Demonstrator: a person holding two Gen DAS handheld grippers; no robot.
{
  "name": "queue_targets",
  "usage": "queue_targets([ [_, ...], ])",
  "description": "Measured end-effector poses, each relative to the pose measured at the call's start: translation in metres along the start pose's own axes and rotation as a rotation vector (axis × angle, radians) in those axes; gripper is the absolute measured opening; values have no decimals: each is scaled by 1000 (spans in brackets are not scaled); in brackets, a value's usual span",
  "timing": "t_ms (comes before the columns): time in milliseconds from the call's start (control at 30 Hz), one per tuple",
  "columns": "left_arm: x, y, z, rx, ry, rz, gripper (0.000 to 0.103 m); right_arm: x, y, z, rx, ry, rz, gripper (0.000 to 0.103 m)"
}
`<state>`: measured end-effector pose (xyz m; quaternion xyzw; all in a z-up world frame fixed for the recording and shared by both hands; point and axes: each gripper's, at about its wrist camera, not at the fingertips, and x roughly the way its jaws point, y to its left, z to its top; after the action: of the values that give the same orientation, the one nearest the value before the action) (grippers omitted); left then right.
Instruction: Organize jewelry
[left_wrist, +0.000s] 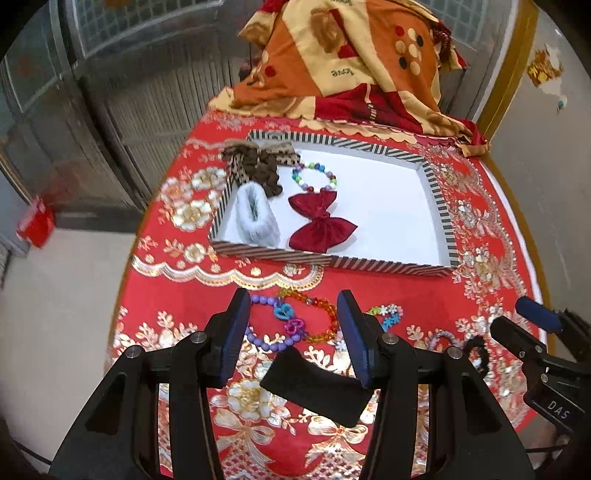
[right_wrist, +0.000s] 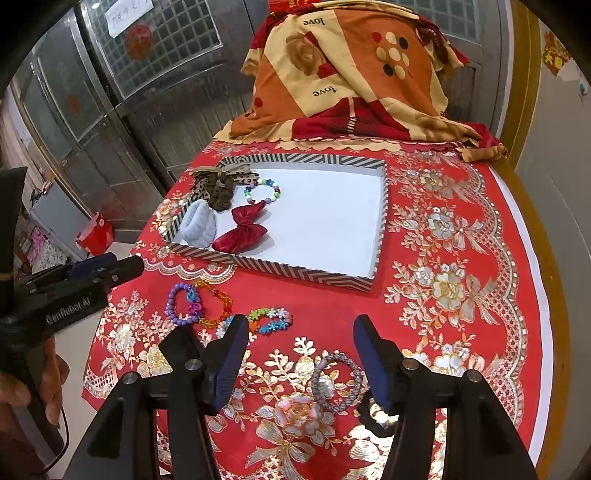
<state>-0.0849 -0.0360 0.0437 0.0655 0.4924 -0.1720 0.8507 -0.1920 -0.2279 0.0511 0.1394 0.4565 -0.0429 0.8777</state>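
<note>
Sorting stage of jewelry organizing. The striped tray (left_wrist: 439, 206), upper centre of both views, keeps its sorted pieces packed into its left end: a red bow (left_wrist: 321, 225), a beaded bracelet (left_wrist: 314, 177), a grey furry scrunchie (left_wrist: 256, 216) and a leopard bow (left_wrist: 255, 162), so the right end stays free for more. Unsorted bracelets (left_wrist: 291, 321) lie on the red table (left_wrist: 369, 284) below the tray. The left gripper (left_wrist: 293, 336) hovers over them, fingers apart and holding nothing. The right gripper (right_wrist: 295, 363), fingers likewise apart, frames a grey braided band (right_wrist: 336, 382) at lower centre, likely the next pick.
</note>
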Motion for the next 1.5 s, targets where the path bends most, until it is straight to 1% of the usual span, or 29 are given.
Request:
queue_targets([
  [67, 5, 11, 3, -28, 31, -23, 48, -1, -6, -2, 10, 0, -4, 57],
  [167, 10, 24, 6, -62, 52, -39, 48, -1, -16, -7, 31, 9, -1, 58],
  [267, 17, 30, 5, -64, 89, -55, 48, 2, -29, -16, 49, 30, -7, 58],
  [400, 36, 42, 3, -109, 157, -71, 48, 8, -46, -33, 77, 68, -16, 58],
  [500, 49, 54, 3, -170, 185, -67, 48, 11, -59, -43, 108, 91, -25, 58],
  [600, 61, 59, 4, -189, 212, -60, 48, 12, -70, -50, 133, 100, -30, 58],
  [767, 77, 60, 2, -217, 259, -67, 48, 14, -85, -55, 173, 116, -35, 58],
  [933, 92, 52, 9, -225, 289, -50, 48, 20, -87, -55, 182, 130, -28, 58],
  [1000, 98, 48, 12, -230, 301, -55, 48, 20, -86, -53, 177, 128, -22, 58],
  [1067, 102, 42, 15, -215, 307, -54, 48, 20, -86, -51, 167, 124, -26, 58],
  [1200, 110, 33, 14, -179, 323, -23, 48, 17, -93, -51, 171, 114, -23, 58],
  [1333, 121, 40, 13, -225, 356, -34, 48, 22, -95, -55, 164, 129, 5, 58],
  [1500, 127, 41, 15, -241, 379, -42, 48, 38, -86, -58, 117, 170, -10, 58],
])
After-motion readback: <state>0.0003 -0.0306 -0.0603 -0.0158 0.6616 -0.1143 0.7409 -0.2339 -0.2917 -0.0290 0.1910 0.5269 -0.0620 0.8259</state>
